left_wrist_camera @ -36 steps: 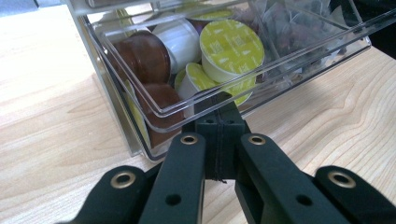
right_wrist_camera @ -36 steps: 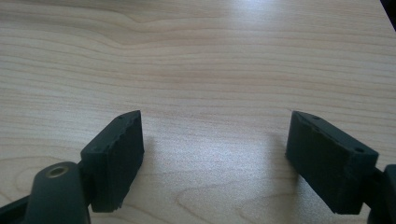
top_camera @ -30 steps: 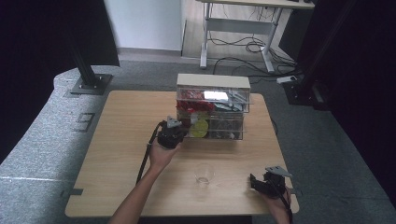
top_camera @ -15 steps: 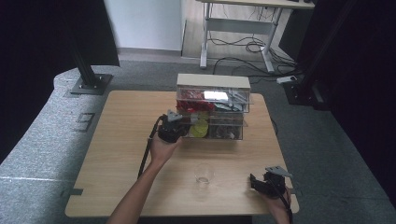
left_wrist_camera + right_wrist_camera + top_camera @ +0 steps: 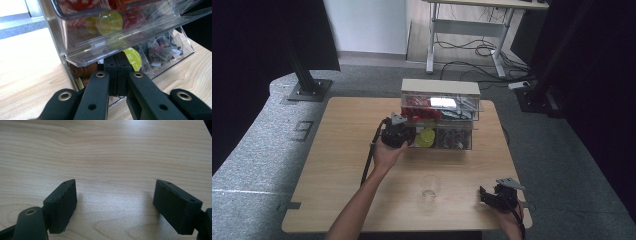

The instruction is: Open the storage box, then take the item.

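A clear two-tier acrylic organizer [image 5: 439,117] stands at the table's far middle, holding red packets above and yellow capsules [image 5: 426,137] and tea bags [image 5: 454,137] below. My left gripper [image 5: 409,136] is at the organizer's front left corner. In the left gripper view its jaws [image 5: 117,67] are pressed together, with the tips under the edge of a clear hinged flap [image 5: 100,47], and nothing shows between the pads. A yellow capsule [image 5: 133,57] lies just behind the tips. My right gripper [image 5: 484,195] rests low at the table's near right, its jaws [image 5: 115,205] wide apart over bare wood.
An empty drinking glass [image 5: 430,186] stands on the wooden table [image 5: 337,150] near the front middle, between both hands. Brown capsules [image 5: 83,70] sit in the lower left compartment. Tea bags [image 5: 162,47] fill the lower right one. A desk frame and cables lie beyond the table.
My left gripper has risen slightly at the organizer's front corner, its jaws still together. The right gripper and the glass have not moved.
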Demonstrator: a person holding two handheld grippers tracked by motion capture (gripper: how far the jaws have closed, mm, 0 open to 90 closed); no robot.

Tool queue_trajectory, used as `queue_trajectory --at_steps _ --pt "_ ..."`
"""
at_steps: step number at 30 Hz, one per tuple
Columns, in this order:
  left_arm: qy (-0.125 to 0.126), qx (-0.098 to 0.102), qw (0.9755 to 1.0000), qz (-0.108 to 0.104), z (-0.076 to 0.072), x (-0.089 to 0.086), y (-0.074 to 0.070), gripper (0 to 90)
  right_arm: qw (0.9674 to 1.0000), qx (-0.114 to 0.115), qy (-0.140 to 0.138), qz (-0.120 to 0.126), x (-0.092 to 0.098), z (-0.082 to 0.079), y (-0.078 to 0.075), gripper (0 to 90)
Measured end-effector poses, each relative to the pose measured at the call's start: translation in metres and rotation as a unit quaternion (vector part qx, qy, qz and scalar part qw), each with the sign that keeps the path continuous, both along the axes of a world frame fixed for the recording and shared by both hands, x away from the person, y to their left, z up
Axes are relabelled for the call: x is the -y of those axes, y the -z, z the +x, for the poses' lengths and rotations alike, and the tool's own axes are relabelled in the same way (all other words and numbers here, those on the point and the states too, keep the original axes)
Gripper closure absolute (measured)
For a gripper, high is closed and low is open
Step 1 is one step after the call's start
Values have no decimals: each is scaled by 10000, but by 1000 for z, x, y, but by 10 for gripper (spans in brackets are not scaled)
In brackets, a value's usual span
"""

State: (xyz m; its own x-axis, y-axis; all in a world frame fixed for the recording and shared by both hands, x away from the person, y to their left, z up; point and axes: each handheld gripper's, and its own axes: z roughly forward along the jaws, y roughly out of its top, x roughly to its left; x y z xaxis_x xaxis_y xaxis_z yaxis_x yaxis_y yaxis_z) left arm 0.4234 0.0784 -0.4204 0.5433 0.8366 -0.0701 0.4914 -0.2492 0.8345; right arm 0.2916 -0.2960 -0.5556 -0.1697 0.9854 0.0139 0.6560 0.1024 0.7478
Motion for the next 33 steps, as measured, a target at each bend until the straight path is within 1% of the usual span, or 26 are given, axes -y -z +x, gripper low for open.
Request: queue_trajectory --at_steps 4,14,16,24,28,30,33 --pt "-11 0 10000 -35 1 -1 -3 891 10000 -3 1 -6 0 0 0 189" --pt "3 -22 10000 -49 1 -2 -3 891 10000 0 1 0 0 0 0 190" --pt "1 -36 10000 -88 1 -2 -3 891 10000 -2 1 -6 0 0 0 189" --pt "24 -42 10000 -63 0 -2 -3 889 10000 6 -15 -1 0 0 0 204" --pt "40 -35 10000 -71 1 -2 -3 889 9999 57 -54 112 2 0 -1 232" --pt "49 -23 10000 -66 1 -2 -3 889 9997 148 -17 183 4 0 -2 257" --pt "78 -17 9999 -67 2 -1 -2 890 9990 265 -73 341 4 1 -7 285"
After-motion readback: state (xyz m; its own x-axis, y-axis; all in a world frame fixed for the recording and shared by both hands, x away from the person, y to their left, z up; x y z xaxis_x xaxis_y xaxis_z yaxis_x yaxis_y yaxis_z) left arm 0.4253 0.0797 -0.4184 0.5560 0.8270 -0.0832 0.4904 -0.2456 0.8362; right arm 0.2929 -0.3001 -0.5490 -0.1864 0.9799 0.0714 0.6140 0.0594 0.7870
